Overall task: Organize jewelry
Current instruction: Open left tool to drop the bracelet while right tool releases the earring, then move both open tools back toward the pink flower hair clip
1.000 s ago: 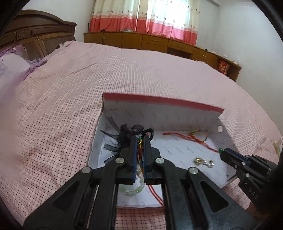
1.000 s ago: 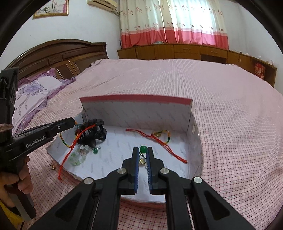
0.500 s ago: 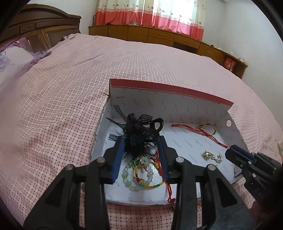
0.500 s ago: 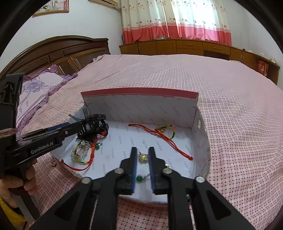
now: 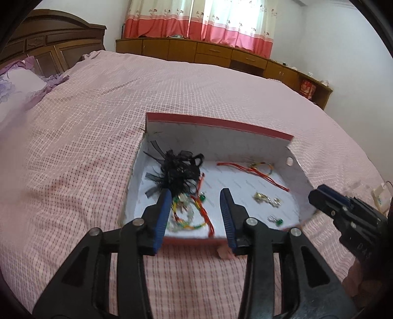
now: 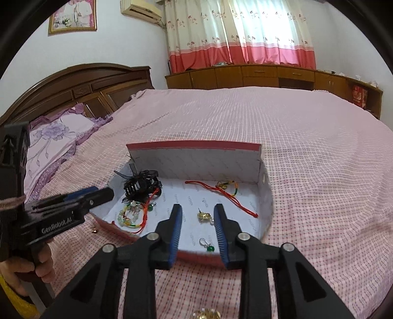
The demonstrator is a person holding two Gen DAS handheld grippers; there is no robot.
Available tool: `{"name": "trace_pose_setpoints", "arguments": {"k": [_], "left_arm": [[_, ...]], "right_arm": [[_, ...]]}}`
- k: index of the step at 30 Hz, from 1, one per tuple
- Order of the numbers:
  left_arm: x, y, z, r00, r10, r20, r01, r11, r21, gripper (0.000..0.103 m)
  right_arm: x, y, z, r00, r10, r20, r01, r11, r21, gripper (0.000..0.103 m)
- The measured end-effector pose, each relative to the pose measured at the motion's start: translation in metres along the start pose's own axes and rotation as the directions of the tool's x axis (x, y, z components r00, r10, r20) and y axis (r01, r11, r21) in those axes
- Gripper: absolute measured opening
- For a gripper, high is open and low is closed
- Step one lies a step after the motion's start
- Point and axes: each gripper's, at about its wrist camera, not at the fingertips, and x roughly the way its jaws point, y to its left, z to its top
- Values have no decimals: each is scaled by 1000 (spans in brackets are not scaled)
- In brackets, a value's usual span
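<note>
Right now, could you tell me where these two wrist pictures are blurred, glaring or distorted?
Left wrist view: the near rim of the white cardboard box with red edge is motion-smeared; the bright curtained window is washed out. Right wrist view: sharper, same glare at the window; fisheye bends the brown wooden headboard.

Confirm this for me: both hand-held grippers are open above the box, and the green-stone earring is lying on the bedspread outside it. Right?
Not quite. The green-stone earring lies inside the box, near its front edge, not on the bedspread; the right wrist view shows it. The left hand-held gripper and right hand-held gripper are indeed open.
</note>
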Motion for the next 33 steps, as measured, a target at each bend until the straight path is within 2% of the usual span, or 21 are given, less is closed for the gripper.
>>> {"name": "trace_pose_setpoints", "arguments": {"k": [7, 16, 20, 23, 33], "left_arm": [[-16, -12, -20, 999, -28, -23, 28, 1000, 13, 34], [-15, -25, -39, 996, -49, -69, 50, 999, 14, 40], [-8, -32, -45, 995, -46, -93, 48, 999, 16, 45], [1, -37, -49, 993, -31, -114, 33, 999, 19, 52], [35, -55, -60, 982, -9, -187, 20, 998, 57, 55]], "right_arm": [[-23, -1, -12, 1000, -14, 5, 14, 1000, 18, 34], [-40, -6, -32, 999, -46, -21, 47, 999, 26, 35], [-47, -11, -37, 998, -60, -18, 60, 998, 31, 35], [-52, -16, -40, 997, -70, -13, 70, 996, 46, 40], [-53, -35, -57, 994, -99, -43, 102, 991, 86, 41]]}}
